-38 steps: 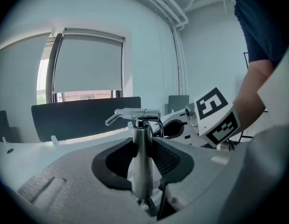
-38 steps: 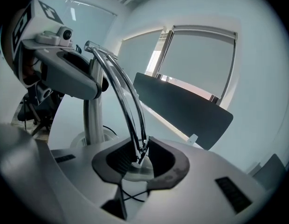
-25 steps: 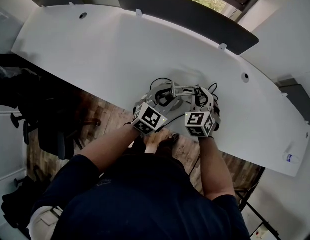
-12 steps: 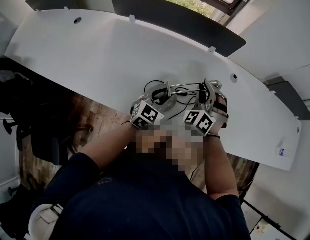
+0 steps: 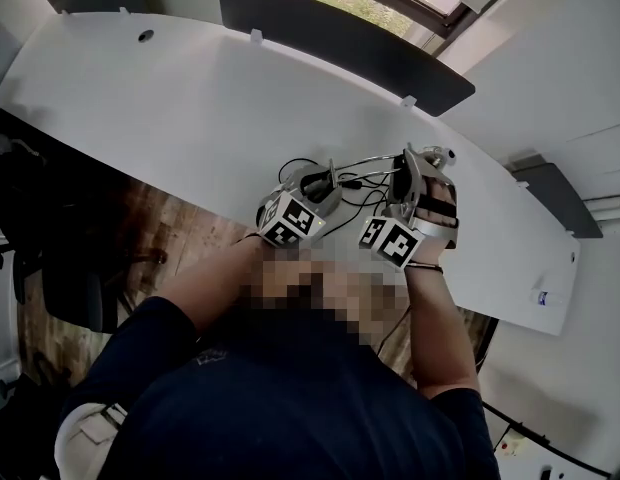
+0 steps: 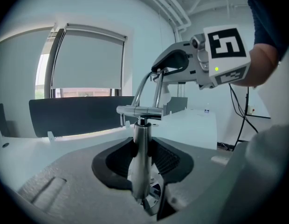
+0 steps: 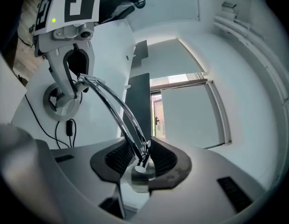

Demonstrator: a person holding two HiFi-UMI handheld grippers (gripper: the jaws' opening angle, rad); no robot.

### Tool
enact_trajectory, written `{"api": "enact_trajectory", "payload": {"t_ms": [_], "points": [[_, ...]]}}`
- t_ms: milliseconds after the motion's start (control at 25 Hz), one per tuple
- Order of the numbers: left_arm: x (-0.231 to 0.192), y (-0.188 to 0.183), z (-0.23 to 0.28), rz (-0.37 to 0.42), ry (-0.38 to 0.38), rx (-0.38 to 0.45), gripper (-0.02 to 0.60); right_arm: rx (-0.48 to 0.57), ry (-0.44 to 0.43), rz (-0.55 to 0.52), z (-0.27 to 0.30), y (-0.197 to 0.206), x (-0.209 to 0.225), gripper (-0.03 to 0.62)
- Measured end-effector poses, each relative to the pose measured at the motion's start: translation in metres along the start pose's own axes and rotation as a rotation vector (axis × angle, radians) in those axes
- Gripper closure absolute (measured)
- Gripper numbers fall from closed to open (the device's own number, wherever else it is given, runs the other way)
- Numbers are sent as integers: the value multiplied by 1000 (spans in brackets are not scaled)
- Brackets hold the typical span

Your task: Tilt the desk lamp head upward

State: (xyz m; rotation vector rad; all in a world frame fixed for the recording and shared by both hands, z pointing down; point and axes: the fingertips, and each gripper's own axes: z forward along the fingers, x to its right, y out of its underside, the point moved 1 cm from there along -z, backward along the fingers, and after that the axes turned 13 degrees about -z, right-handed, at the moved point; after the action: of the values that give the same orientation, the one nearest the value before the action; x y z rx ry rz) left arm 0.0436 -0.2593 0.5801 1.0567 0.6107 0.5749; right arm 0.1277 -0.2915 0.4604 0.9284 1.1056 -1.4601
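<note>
Head view: a chrome desk lamp (image 5: 362, 171) stands on a white curved desk (image 5: 190, 108), close to the near edge and right of centre, directly ahead of the person. A dark screen panel (image 5: 340, 40) runs along the far edge. A thin black cable (image 7: 70, 127) with an inline switch lies on the desk beside the lamp's round base (image 7: 60, 101). The left gripper (image 6: 141, 148) is closed on the lamp's polished upright post (image 6: 139, 160). Its ribbed black pads bear on the post from both sides, just below a short crossbar (image 6: 140, 110). From that crossbar twin curved rods (image 6: 149, 85) rise to the right and run up into the right gripper (image 7: 141, 160), which is held above and to the right of the left one in the left gripper view. In the right gripper view the same rods descend between the jaws and end at the lamp head (image 7: 136, 176), a small chrome cylindrical piece seated between the pads. The right jaws have just been opening, yet the gap remains narrow and the pads appear to touch the lamp head and rod ends on either side. This gripper is rolled, so the room shows tilted in its own view. Both marker cubes face the person in the head view.
</note>
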Motion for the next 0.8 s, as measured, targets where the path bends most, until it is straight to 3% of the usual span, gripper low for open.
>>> {"api": "enact_trajectory", "payload": {"t_ms": [200, 600, 800], "points": [[0, 0, 1, -4, -6, 7, 457, -9, 17, -89, -7, -9, 14, 468], [2, 3, 1, 18, -10, -10, 457, -42, 17, -118, -18, -20, 23, 450], [3, 3, 3, 95, 5, -57, 457, -52, -18, -145, -15, -16, 22, 428]]}}
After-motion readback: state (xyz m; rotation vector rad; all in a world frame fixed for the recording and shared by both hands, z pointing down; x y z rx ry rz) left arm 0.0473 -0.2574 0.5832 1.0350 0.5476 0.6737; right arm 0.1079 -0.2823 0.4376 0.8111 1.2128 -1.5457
